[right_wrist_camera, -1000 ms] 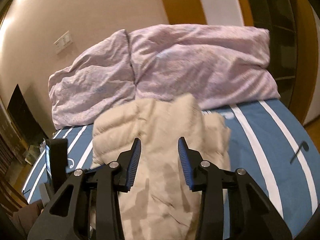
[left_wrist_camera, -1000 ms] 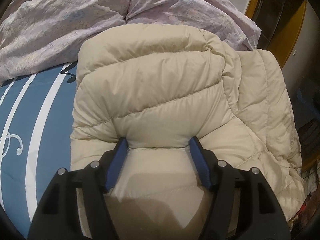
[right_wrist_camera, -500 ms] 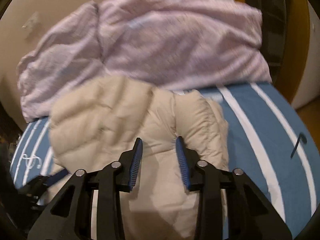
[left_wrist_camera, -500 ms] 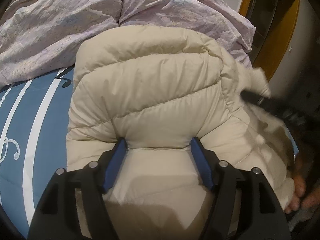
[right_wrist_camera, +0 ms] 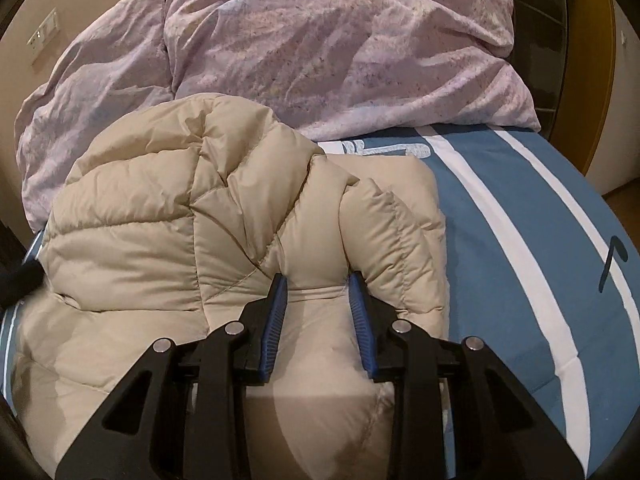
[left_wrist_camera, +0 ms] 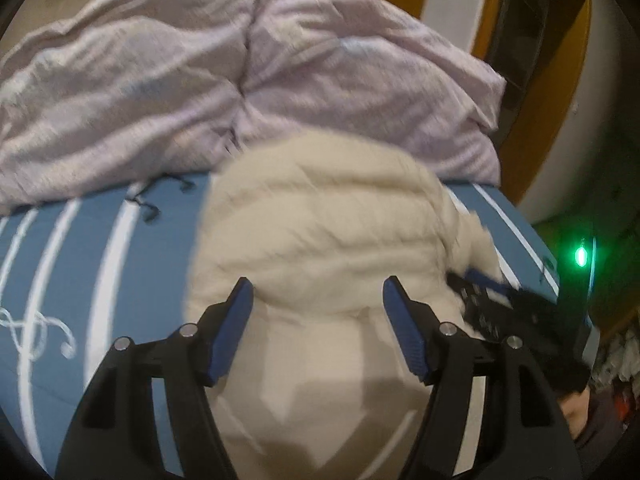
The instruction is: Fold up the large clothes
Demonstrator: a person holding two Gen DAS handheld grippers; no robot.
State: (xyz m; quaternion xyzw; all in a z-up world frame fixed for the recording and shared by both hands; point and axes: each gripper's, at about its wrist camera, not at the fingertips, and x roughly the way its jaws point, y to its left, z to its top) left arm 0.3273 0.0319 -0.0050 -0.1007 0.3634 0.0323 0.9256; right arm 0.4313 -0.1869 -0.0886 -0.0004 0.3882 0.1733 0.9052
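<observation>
Here, a beige quilted down jacket point(right_wrist_camera: 168, 216) is seen bunched on a blue bedcover with white stripes point(right_wrist_camera: 520, 232), filling the lower left and centre of the right wrist view. Behind it, across the top of the frame, a crumpled lilac duvet point(right_wrist_camera: 340, 44) is heaped against the wall, and a wall switch plate point(right_wrist_camera: 43, 42) is seen at the upper left.

The right gripper point(right_wrist_camera: 318, 284) is clenched on a puffy fold of the jacket: the blue pads point(right_wrist_camera: 276, 312) are pressed into the fabric on both sides, and the padding bulges out above and beside them.

In the left wrist view, which is blurred, the jacket point(left_wrist_camera: 320, 224) is found in the centre and bottom of the frame, with the striped bedcover point(left_wrist_camera: 100, 260) at the left and the duvet point(left_wrist_camera: 200, 80) across the top. The left gripper point(left_wrist_camera: 318, 296) is held wide, a thick roll of the jacket lying between its fingers; the fabric is pinched in at both blue pads point(left_wrist_camera: 230, 332), so a grasp on the jacket is read. At the right edge the black body of the right gripper point(left_wrist_camera: 500, 308) is seen against the jacket, with a green light point(left_wrist_camera: 579, 257) glowing above it.
</observation>
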